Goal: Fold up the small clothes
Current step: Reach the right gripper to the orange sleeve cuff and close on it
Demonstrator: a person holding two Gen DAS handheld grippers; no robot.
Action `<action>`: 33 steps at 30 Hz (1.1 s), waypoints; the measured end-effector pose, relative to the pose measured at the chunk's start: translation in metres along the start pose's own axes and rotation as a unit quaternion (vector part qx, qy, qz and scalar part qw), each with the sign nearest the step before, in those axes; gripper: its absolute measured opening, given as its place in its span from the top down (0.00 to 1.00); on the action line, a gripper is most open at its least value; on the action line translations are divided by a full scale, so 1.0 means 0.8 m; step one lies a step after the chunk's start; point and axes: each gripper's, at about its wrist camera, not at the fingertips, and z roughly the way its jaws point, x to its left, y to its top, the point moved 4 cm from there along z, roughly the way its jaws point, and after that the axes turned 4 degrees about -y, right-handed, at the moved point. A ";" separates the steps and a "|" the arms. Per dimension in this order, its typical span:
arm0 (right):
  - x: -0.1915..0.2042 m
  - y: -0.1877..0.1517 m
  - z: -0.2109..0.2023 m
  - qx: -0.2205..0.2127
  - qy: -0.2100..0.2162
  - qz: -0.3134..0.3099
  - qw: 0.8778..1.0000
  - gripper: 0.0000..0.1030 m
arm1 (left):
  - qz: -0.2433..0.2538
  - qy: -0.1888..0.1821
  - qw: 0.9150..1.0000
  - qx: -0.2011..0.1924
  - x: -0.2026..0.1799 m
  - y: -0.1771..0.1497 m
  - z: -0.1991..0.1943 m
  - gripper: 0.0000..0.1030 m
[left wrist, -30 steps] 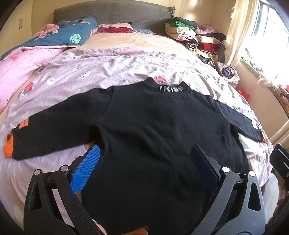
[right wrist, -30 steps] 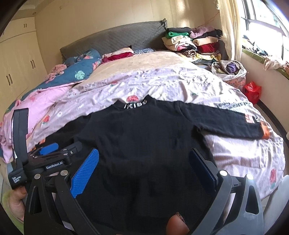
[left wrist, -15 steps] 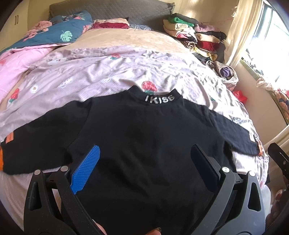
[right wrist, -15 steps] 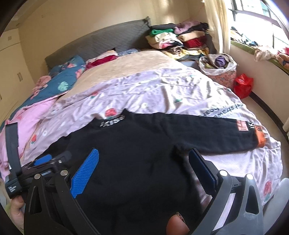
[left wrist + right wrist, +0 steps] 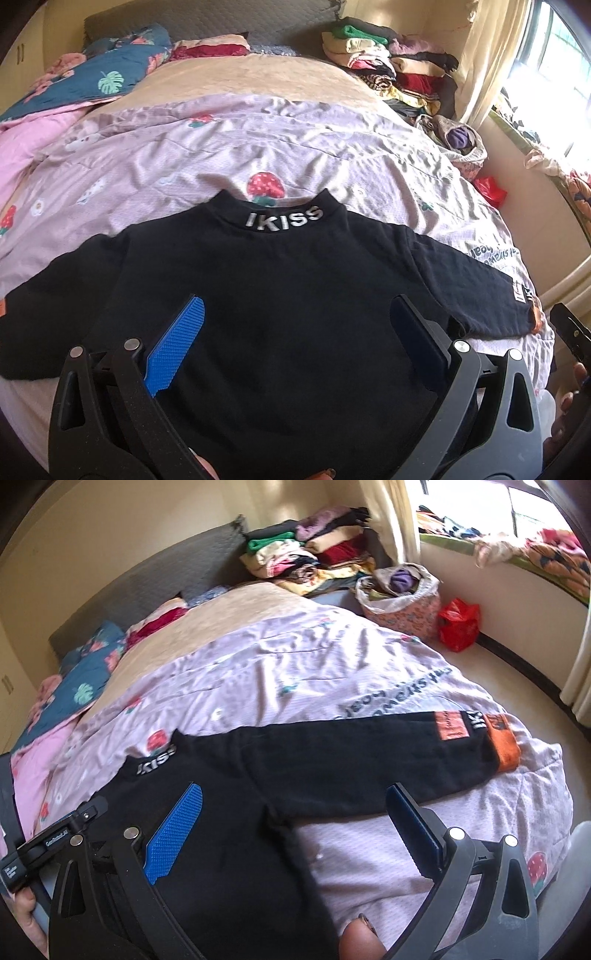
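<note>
The sweater (image 5: 280,295) lies flat on the bed (image 5: 332,155), collar toward the headboard (image 5: 221,18), clothes pile (image 5: 388,70) behind right.

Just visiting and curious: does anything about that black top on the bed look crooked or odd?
Nothing stands out. The black long-sleeved top lies flat on the lilac strawberry-print quilt, both sleeves spread outward, not yet folded.

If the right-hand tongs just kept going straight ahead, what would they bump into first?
Most likely the black sweater's right sleeve, lying flat across the bedcover just ahead of the open right tongs; depth is hard to judge.
</note>
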 end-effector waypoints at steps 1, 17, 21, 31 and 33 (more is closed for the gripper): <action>-0.006 0.001 0.003 0.000 -0.001 0.005 1.000 0.04 | 0.003 0.000 1.000 0.002 -0.005 0.001 0.005 0.08; -0.136 -0.007 0.066 0.022 -0.042 0.139 0.989 0.04 | 0.033 -0.023 0.998 0.038 -0.071 -0.005 0.068 0.08; -0.169 -0.011 0.091 0.038 -0.057 0.173 0.982 0.04 | 0.039 -0.029 0.998 0.042 -0.081 -0.009 0.079 0.08; -0.249 -0.017 0.134 0.061 -0.067 0.266 0.960 0.04 | 0.043 -0.031 0.997 0.063 -0.094 -0.024 0.114 0.08; -0.264 -0.013 0.137 0.039 -0.039 0.295 0.954 0.05 | 0.035 -0.027 0.997 0.065 -0.090 -0.024 0.117 0.08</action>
